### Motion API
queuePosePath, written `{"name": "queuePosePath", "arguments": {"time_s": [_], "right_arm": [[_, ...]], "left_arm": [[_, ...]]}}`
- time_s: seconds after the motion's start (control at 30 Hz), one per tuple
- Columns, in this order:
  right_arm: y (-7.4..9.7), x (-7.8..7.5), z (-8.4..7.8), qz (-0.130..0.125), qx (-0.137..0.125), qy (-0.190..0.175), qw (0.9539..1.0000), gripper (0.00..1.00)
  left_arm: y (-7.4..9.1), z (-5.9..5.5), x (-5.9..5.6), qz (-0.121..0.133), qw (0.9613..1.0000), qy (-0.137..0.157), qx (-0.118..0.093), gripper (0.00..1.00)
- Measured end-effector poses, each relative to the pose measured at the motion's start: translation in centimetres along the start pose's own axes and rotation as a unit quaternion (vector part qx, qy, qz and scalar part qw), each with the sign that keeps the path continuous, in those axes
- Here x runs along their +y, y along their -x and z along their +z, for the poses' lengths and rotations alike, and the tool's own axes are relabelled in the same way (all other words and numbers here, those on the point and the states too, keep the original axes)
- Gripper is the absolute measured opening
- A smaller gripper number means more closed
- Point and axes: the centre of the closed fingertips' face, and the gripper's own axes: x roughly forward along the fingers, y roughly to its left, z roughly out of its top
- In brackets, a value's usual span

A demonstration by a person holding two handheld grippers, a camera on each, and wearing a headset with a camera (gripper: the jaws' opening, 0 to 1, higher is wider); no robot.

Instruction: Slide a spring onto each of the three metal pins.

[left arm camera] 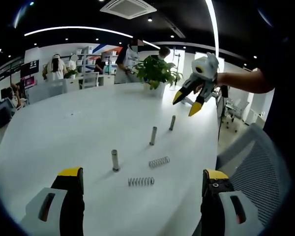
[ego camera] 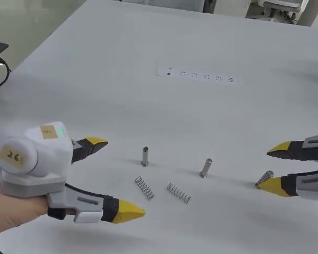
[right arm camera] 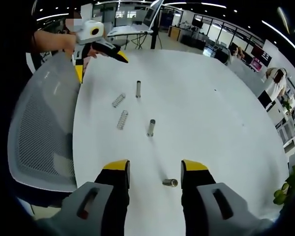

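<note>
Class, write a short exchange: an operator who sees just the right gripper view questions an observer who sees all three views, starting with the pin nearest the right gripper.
Operator: The pin by the right gripper looks like a stub from here. Is it standing?
Observer: Yes. The left gripper view shows it upright, in line with the other two pins.
Operator: Does it carry a spring?
Observer: The head view shows what look like coils round its shaft, below the head.
Operator: Where is the left gripper aimed?
Observer: Its own view shows one loose spring lying straight ahead of its open jaws.
</note>
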Motion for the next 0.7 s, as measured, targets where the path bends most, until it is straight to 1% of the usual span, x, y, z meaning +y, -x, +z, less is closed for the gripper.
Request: {"name": "queuePosePath", "arguments": {"time_s": [0.17,0.3,0.47,0.53,0.7], "right_arm": [[-0.2,0.7,0.4,0.004,-0.011,-0.005,0.9999,0.39],[-0.5,1.1,0.8,0.010,-0.026,-0.021,0.9994,0.38],[-1.0,1.8,0.4,0.013,-0.024,-0.026,0.9993,0.36],[-1.2,2.3,0.3,0.020,-0.028,-0.035,0.9988,0.35],[-1.5,2.8,0.0,0.026,-0.028,-0.045,0.9983,0.33]], "left_arm": [[0.1,0.1,0.1,0.002,1.0000,0.000,-0.001,0.98],[0.2,0.0,0.2,0.003,1.0000,0.000,0.001,0.98],[0.3,-0.1,0.3,0.005,1.0000,0.001,0.001,0.98],[0.3,-0.1,0.4,0.005,1.0000,0.003,0.000,0.98],[0.3,-0.2,0.5,0.006,1.0000,0.003,0.001,0.98]]}}
